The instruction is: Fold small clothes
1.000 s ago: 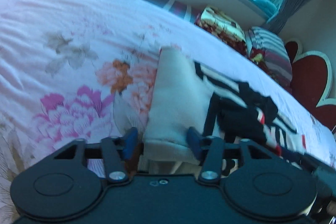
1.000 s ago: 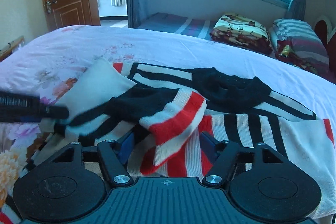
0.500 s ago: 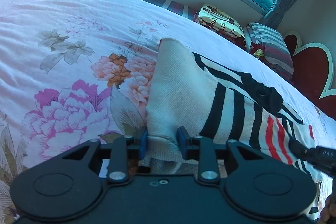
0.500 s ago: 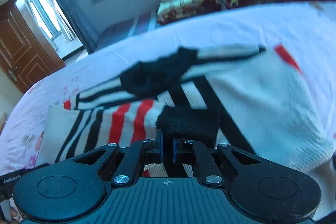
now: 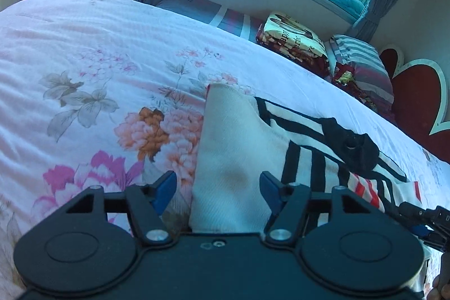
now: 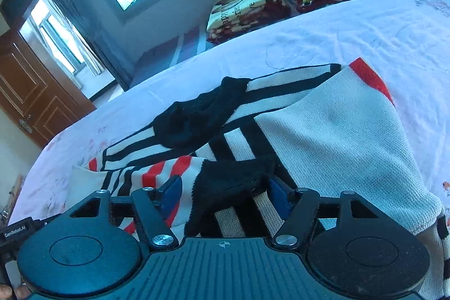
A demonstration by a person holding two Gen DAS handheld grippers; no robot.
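Blue-padded fingers of my left gripper [image 5: 218, 187] were opening, the cream, black and red striped knit sweater [image 5: 233, 148] loose between them. My right gripper [image 6: 225, 191] was opening around its black cuff [image 6: 233, 182], on the floral bedspread [image 5: 84, 61].

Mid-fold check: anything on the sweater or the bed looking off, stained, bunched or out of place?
One thing: the striped sweater has a faint brownish smudge on its plain cream panel, between the opening left gripper jaws. Its black cuff lies rumpled between the opening right gripper jaws. The bedspread looks normal.
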